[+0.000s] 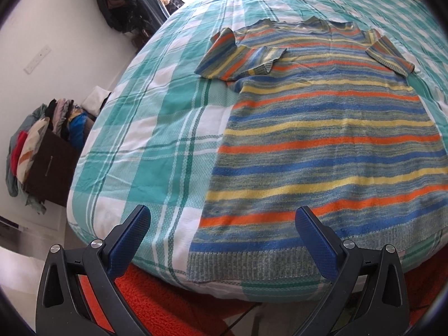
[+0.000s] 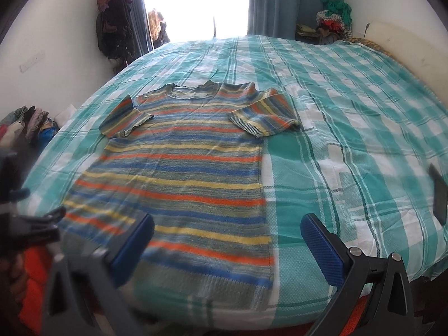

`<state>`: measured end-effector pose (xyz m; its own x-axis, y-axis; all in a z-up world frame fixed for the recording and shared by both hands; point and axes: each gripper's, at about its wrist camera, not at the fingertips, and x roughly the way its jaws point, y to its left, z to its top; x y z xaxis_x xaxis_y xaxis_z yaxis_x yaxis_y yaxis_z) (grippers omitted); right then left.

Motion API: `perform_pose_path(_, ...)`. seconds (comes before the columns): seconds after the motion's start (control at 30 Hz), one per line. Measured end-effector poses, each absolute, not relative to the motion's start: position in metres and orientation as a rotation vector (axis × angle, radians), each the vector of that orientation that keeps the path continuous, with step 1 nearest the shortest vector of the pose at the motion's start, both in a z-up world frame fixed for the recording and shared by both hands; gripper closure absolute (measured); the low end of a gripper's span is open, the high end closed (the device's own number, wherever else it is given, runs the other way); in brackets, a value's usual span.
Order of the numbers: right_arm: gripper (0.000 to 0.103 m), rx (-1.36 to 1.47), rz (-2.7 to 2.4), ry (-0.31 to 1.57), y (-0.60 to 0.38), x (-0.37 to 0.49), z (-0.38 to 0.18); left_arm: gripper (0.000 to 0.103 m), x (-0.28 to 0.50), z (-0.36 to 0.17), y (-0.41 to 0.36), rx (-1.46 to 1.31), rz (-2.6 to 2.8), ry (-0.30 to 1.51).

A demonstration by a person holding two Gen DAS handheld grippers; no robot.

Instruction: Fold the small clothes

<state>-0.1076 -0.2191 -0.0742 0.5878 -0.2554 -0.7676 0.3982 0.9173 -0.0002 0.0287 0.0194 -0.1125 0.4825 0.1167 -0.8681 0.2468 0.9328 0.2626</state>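
- The left gripper [image 1: 223, 240] is wide open and holds nothing; it hangs over the left hem corner of the striped sweater [image 1: 322, 145]. I think it should pinch the ribbed hem there.
- The sweater lies flat on the checked bedsheet [image 2: 350, 128], both sleeves folded inward.
- The right gripper [image 2: 227, 239] is also open and empty; it should take the right hem corner evenly.

Black tongs [image 1: 222, 225], blue textured pads [image 1: 316, 242], apparently silver screws.
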Motion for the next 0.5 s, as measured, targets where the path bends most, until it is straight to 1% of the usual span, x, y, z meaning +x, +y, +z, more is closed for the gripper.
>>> perform_pose_path(0.1,0.000,0.210,-0.364,0.886,-0.225,-0.111,-0.084,0.000,0.036,-0.127,0.031,0.295,-0.141,1.148)
perform_pose_path(0.17,0.000,0.215,-0.382,0.912,-0.231,-0.117,-0.094,0.000,0.038,-0.140,0.036,0.294,-0.171,1.174)
perform_pose_path(0.27,0.000,0.161,-0.410,0.938,-0.234,-0.126,-0.107,0.000,0.037,-0.158,0.041,0.289,-0.194,1.170)
perform_pose_path(0.33,0.000,0.144,-0.429,0.951,-0.236,-0.131,-0.116,0.000,0.038,-0.161,0.042,0.262,-0.205,1.167)
perform_pose_path(0.5,0.000,0.230,-0.435,0.957,-0.248,-0.136,-0.127,0.000,0.041,-0.168,0.049,0.217,-0.235,1.170)
